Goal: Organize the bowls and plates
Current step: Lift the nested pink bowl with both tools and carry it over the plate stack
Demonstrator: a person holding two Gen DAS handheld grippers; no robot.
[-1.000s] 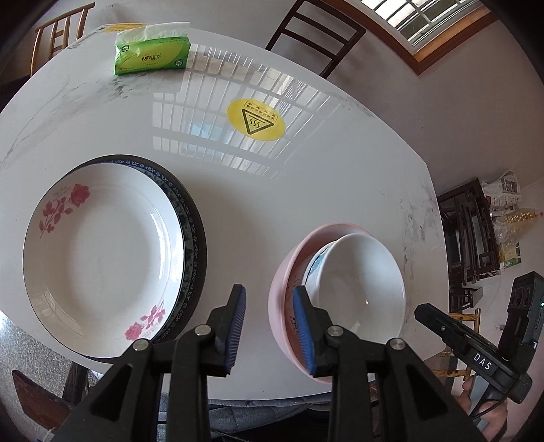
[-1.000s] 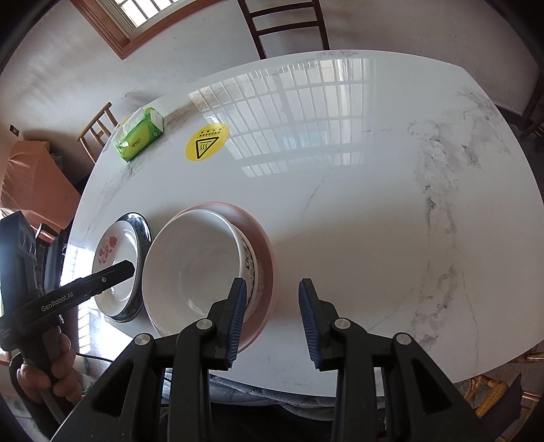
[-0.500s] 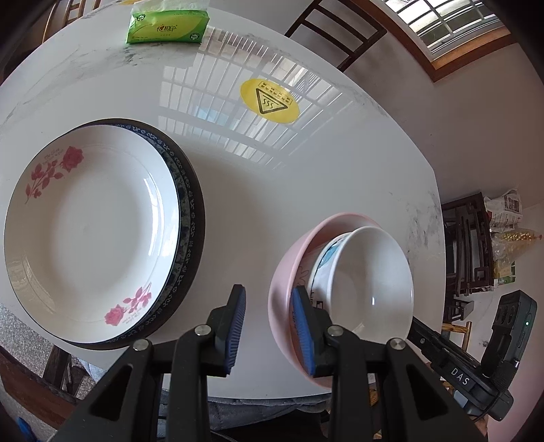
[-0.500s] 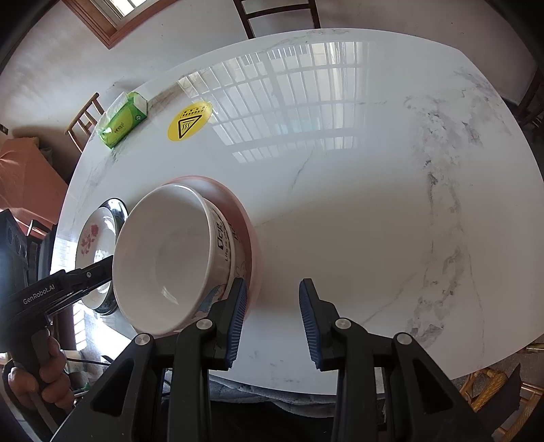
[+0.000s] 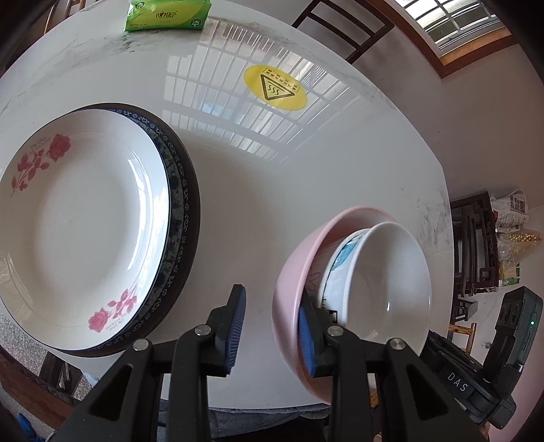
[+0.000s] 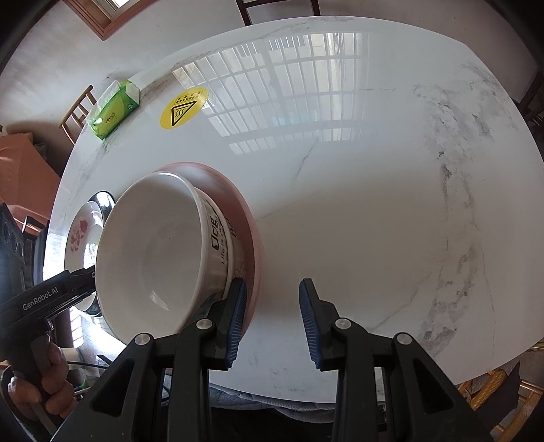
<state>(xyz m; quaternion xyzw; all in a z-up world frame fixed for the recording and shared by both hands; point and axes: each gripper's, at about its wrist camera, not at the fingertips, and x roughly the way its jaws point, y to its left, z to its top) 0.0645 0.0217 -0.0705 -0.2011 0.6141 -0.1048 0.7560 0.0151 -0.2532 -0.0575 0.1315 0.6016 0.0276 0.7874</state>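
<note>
left gripper (image 5: 270, 326) and right gripper (image 6: 272, 319) both gape, each straddling the pink bowl (image 5: 292, 272) rim from opposite sides; white bowl (image 6: 159, 251) nested inside, stack at the table (image 6: 374, 204) front edge. risk: uneven clamping tips the stack off the edge.

A home dining room is showing here: a round marble tabletop (image 6: 357, 204) is standing with wooden chairs (image 5: 340, 30) around it, under a wood-framed window (image 5: 459, 20). Plates (image 5: 78, 221), bowls (image 5: 384, 282), a green tissue pack (image 5: 166, 13) and a yellow hot-surface sticker (image 5: 275, 88) are sitting on the tabletop, and dark wooden furniture (image 5: 476, 248) with newspapers (image 5: 513, 210) is standing by the wall.
</note>
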